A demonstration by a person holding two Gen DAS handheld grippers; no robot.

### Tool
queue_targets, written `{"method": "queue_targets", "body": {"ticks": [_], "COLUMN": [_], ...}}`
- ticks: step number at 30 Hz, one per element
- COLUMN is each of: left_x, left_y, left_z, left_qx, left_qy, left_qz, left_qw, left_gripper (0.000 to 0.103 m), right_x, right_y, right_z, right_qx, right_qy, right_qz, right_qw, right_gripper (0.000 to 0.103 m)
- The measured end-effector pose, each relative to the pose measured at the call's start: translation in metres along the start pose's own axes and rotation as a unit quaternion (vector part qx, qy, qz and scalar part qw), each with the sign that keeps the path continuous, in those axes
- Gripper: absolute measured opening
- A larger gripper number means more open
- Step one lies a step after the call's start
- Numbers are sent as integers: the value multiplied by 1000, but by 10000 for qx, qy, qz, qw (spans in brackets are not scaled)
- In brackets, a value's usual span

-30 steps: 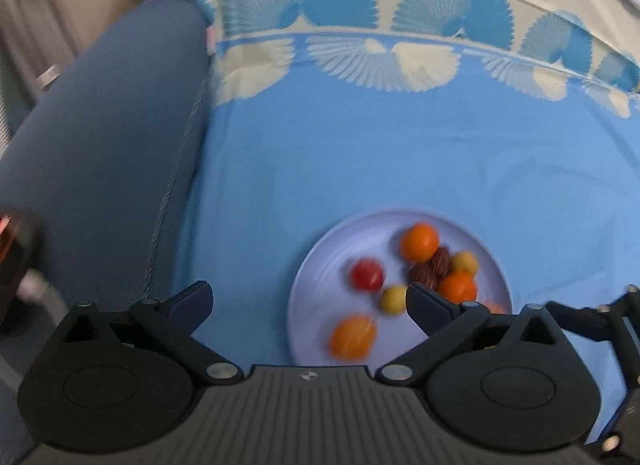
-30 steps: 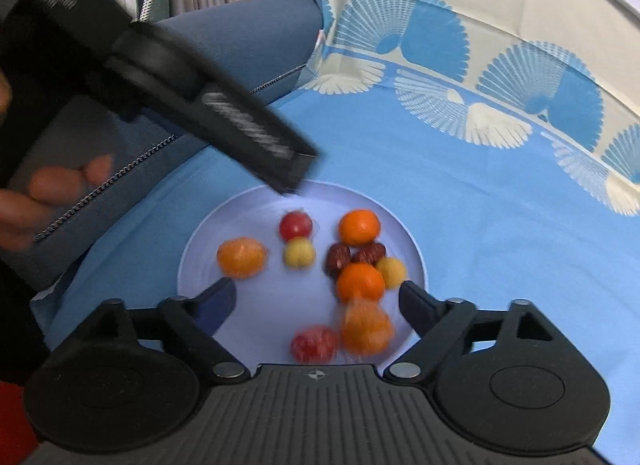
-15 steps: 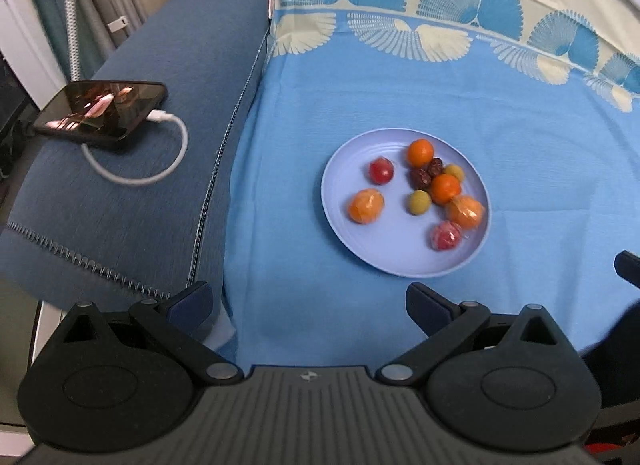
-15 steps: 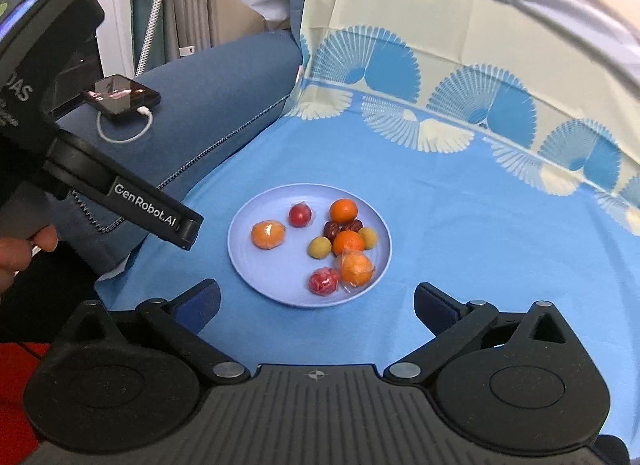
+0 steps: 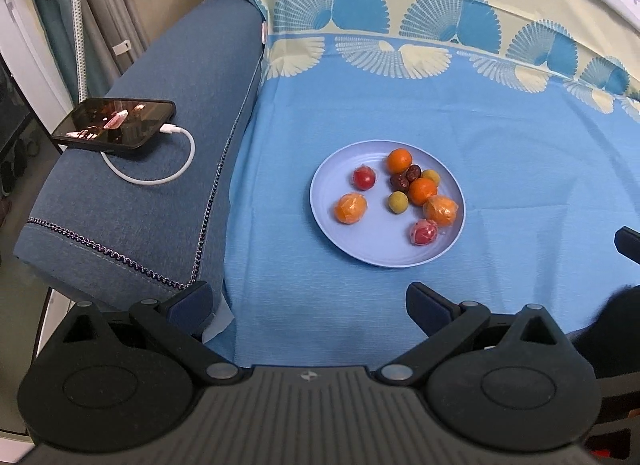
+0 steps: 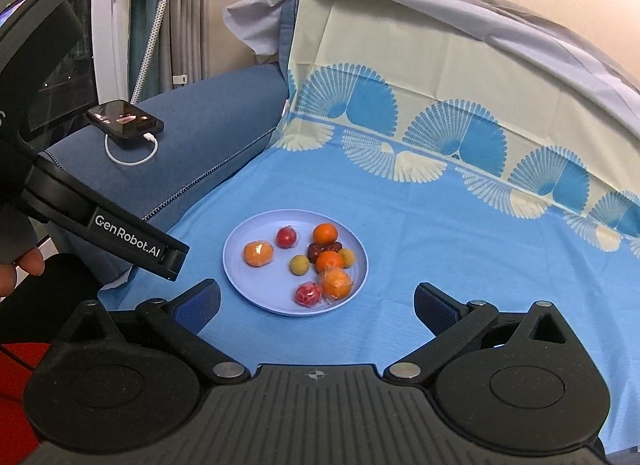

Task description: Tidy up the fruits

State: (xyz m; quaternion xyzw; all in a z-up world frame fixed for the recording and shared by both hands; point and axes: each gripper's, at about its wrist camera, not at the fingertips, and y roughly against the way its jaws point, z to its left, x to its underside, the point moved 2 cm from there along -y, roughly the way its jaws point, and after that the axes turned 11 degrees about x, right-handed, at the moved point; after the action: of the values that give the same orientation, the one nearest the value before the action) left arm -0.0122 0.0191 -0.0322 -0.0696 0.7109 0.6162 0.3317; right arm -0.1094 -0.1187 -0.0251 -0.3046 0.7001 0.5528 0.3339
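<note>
Both of our tongs hang above the blue cloth (image 5: 500,153), pulled back from the plate (image 5: 332,201). The left tongs (image 5: 308,301) are spread wide and hold nothing; the right tongs (image 6: 316,301) are equally wide and also empty. The plate lies ahead of each pair, well apart from the fingertips, and carries all the fruit: three oranges, two of them wrapped, two red fruits, two small yellow-green ones and dark dates. From the left tongs the plate sits forward and a little to the right; from the right tongs it sits forward and a little to the left, and looks somewhat nearer. The wrapped red fruit (image 6: 308,293) at the near rim lies closest to the right tongs. The fruits are round, so no long axis constrains the approach. A phone (image 5: 116,127) rests on the armrest (image 5: 160,225), away to the left.
</note>
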Motion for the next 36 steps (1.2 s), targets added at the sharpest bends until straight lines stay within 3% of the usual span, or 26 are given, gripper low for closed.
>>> {"method": "queue_targets", "body": {"ticks": [36], "left_x": [4], "left_y": [-2], "left_z": [2], "left_qx": [-15], "left_qy": [-47], "left_qz": [29], "left_qw": [10000], "left_gripper": [103], "right_x": [2], "right_y": [-3], "right_z": [1], "right_qx": [64], "right_qy": [-45], "right_qz": [88], "right_qw": [9999], "right_gripper": [102]}}
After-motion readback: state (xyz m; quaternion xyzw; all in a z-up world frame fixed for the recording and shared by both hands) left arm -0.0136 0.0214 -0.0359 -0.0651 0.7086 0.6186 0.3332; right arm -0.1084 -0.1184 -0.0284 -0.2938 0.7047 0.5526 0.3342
